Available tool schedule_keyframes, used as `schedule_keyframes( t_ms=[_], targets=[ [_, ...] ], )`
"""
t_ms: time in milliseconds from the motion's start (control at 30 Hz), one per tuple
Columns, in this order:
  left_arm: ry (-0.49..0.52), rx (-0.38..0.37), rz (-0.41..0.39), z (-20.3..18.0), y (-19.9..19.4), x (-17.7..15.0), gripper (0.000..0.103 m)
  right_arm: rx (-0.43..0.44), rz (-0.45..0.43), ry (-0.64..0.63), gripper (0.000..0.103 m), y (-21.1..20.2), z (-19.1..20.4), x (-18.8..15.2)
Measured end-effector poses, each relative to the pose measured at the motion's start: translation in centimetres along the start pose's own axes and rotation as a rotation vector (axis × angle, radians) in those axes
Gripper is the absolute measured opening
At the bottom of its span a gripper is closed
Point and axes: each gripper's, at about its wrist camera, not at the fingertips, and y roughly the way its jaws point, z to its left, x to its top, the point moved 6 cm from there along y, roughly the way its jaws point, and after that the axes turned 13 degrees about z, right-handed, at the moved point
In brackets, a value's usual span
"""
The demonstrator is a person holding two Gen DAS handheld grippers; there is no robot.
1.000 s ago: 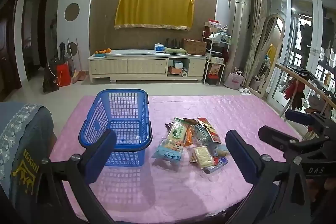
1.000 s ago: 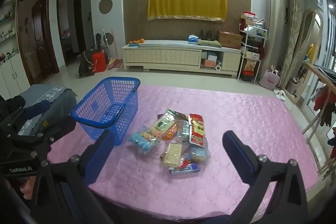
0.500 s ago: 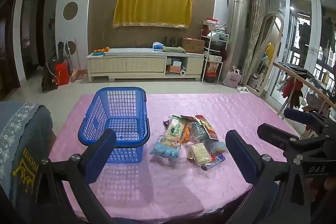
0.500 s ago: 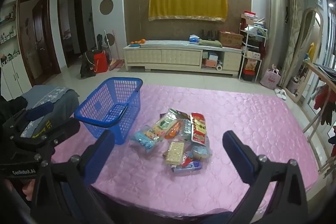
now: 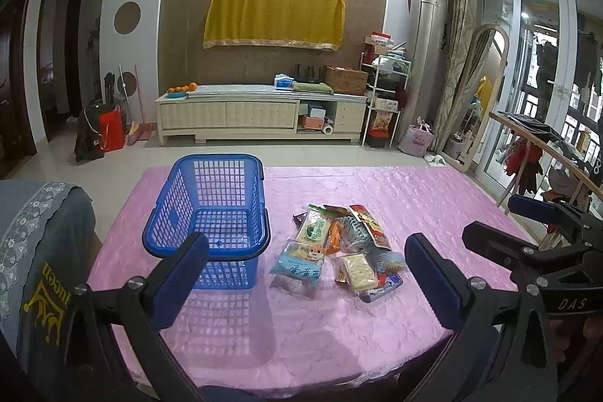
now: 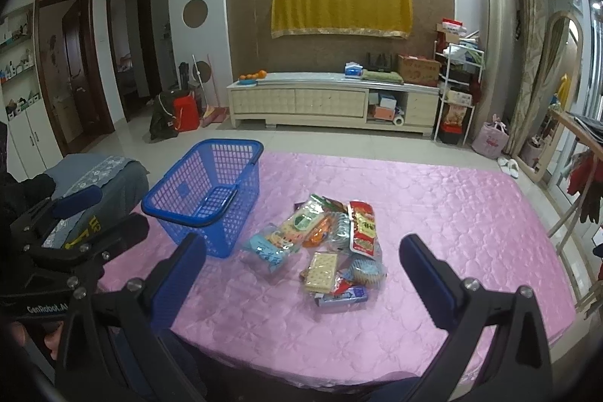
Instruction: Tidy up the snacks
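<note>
A pile of snack packets (image 5: 341,245) (image 6: 324,243) lies in the middle of the pink-covered table (image 5: 433,198) (image 6: 452,206). Among them are a light blue packet (image 5: 299,260), a green-and-white packet (image 5: 314,226), a red packet (image 6: 362,223) and a cracker pack (image 6: 320,270). An empty blue plastic basket (image 5: 211,210) (image 6: 205,191) stands left of the pile. My left gripper (image 5: 305,274) is open above the near table edge, well short of the snacks. My right gripper (image 6: 301,274) is also open and holds nothing. Each gripper shows at the other view's edge.
A chair with a grey-blue cover (image 5: 34,251) stands at the table's left side. Beyond the table are tiled floor, a cream TV cabinet (image 5: 260,112) and a yellow cloth on the wall. A wooden rail with clothes (image 5: 546,153) runs along the right.
Both grippers have drawn back and risen a little from the table, so the basket and snacks look smaller. Nothing on the table has moved, and both grippers stay open.
</note>
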Motion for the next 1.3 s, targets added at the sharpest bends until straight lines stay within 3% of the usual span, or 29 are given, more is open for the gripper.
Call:
schedule_keyframes(
  t_ms=[1300],
  targets=[
    [-0.007, -0.011, -0.005, 0.03, -0.70, -0.08, 0.103, 0.008, -0.004, -0.007, 0.103, -0.58, 0.29, -0.47]
  ],
)
